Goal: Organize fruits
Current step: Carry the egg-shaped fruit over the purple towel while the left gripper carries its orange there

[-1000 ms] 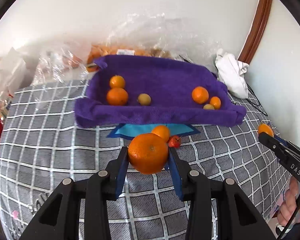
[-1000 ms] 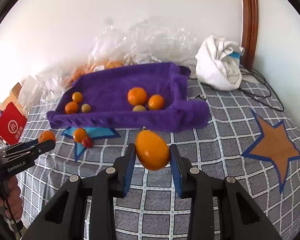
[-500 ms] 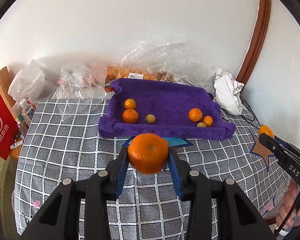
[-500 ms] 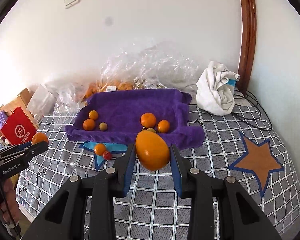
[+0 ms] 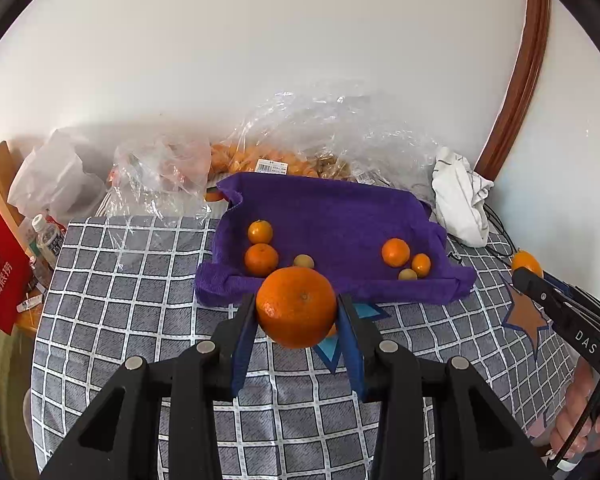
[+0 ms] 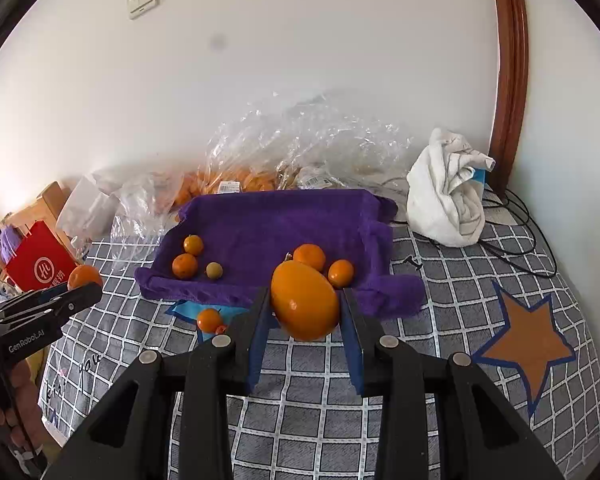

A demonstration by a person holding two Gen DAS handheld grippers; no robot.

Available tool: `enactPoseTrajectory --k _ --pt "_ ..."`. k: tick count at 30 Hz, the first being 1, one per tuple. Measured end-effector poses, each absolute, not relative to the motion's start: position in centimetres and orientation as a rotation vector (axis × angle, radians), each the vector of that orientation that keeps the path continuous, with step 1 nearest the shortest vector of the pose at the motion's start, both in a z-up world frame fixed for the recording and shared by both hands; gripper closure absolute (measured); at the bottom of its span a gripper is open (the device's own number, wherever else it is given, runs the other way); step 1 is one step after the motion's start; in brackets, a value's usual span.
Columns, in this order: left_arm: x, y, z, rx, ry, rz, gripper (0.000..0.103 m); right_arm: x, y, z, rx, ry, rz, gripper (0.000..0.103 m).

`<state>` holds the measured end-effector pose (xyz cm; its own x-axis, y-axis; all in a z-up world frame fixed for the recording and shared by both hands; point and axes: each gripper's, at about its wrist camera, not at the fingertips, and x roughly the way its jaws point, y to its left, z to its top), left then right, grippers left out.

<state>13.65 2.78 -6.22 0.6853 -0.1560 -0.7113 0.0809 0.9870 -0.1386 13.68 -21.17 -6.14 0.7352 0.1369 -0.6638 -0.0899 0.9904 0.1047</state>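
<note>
Six fruits sit in the purple towel tray (image 5: 332, 208) ahead; left gripper (image 5: 298, 320) clamps an orange (image 5: 296, 307), right gripper (image 6: 304, 312) an oval orange fruit (image 6: 305, 306), two loose ones (image 6: 209, 319) left.

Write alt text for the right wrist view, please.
The right gripper clamps an egg-shaped orange fruit above a grey checked cloth. Behind it, a purple towel-lined tray holds small oranges.

Bright, even daylight, sharp focus (fisheye bending, dark corners)
</note>
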Motion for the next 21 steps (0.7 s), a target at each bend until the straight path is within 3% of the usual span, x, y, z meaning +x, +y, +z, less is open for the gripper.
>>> enactPoseTrajectory --k 11,21 --pt "18.2 5.1 -7.3 -0.114 0.829 -0.102 0.066 18.5 -21.3 -7.0 0.067 0.748 0.126 0.069" --pt "24.2 4.6 -10.3 -0.111 0.887 -0.100 0.066 26.6 -22.0 -11.3 0.080 0.818 0.134 0.069"
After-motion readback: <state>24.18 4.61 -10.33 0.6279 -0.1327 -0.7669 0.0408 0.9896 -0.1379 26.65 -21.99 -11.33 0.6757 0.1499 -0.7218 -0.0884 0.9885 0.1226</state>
